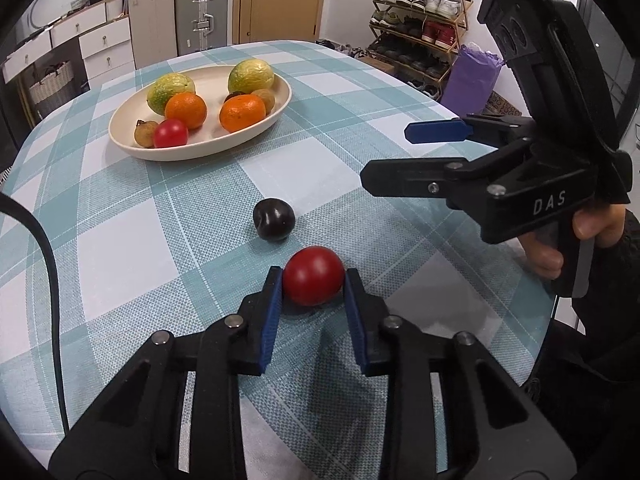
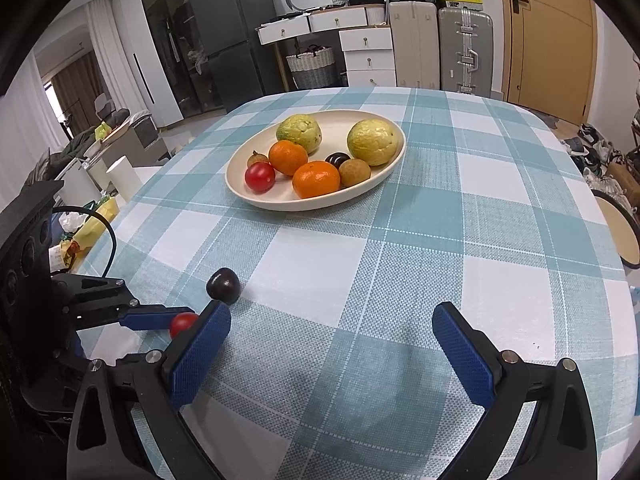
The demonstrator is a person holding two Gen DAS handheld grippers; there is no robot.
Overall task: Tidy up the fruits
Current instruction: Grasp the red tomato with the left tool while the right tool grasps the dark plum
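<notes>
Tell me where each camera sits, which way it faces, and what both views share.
Left wrist: on the left gripper, looking down along its fingers, shut on a red tomato on the table; the right gripper and a hand show at right.
Right wrist: on the right gripper, open over bare cloth, facing the plate; the left gripper shows at lower left.
Shared: tomato, dark plum, plate of fruit, suitcases, door.

Woven tablecloth (image 1: pixel 120 240), glossy tomato (image 1: pixel 314 275), seemingly matt bowl (image 1: pixel 120 132)
</notes>
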